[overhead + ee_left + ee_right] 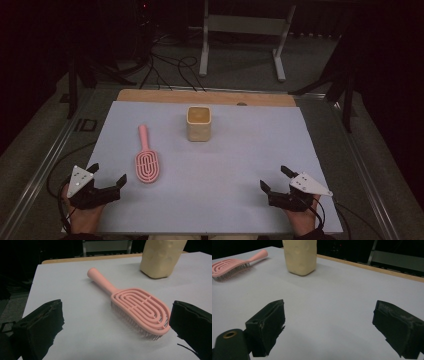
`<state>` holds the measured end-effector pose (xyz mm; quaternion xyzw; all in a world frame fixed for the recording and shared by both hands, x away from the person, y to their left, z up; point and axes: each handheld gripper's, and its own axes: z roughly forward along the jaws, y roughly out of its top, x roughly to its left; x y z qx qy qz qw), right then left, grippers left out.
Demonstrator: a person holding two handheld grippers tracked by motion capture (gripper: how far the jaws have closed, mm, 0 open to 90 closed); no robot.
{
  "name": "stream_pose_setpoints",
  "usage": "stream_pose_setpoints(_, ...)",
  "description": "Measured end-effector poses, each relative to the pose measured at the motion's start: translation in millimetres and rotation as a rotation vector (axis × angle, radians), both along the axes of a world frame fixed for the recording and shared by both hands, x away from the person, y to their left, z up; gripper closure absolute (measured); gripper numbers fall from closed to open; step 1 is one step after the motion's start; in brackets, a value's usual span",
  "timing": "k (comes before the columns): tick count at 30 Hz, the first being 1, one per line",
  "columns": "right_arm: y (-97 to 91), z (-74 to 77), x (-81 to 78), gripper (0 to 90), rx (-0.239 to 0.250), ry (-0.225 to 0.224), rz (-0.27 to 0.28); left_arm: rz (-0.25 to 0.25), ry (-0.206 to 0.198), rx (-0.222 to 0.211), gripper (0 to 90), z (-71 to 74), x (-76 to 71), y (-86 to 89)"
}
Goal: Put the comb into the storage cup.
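The left gripper [106, 174] sits low at the near edge of the counter [225, 165], and its jaws are spread wide with nothing between them. The pink brush [136, 305] lies flat on the counter, bristles down, just ahead of these jaws. Its round head is close to the jaw on the right side of the left gripper view, and its handle points away, toward the far side. The yellow cup [161, 257] stands farther off, past the brush head.

The right gripper [276, 179] is well apart from the brush. Its jaws are spread wide too, and they hold nothing. Only bare counter lies between them, with the yellow cup far ahead and the brush far off to the side.

Here is what could go wrong, I think. The brush is not lined up between the left jaws. If the gripper goes straight ahead, one jaw could bump the head and push the brush away. The brush is light, so it may slide or spin on the smooth sheet.

The head is wide and flat and lies low. The jaws might slip over the top and close on air. Grabbing only the tip of the head could let the long handle tip down.

A pushed brush could also hit the cup and knock it over.
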<state>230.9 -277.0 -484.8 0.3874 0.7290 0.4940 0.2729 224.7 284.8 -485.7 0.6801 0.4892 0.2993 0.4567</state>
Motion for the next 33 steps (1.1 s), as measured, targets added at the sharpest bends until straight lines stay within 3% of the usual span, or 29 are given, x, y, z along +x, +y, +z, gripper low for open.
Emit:
stream_pose_setpoints(14, 0.0, -1.7, 1.0, 10.7, 0.024, -0.007, -0.004, -0.009, 0.015, 0.016, 0.0, -3.1, 3.3, -9.3)
stream_pose_setpoints(16, -0.4, -2.8, 2.2, 10.7, 0.041, 0.003, -0.003, -0.009, 0.031, 0.007, 0.0, -3.2, 6.4, -10.2)
stream_pose_setpoints(26, -3.2, -4.5, 4.1, 10.7, 0.048, 0.002, -0.017, -0.006, 0.04, -0.012, 0.0, 5.5, 15.0, -12.3)
stream_pose_setpoints(33, -2.9, -4.0, 3.4, 10.7, 0.045, -0.007, -0.02, -0.031, 0.031, 0.02, 0.0, 17.2, 25.9, -15.7)
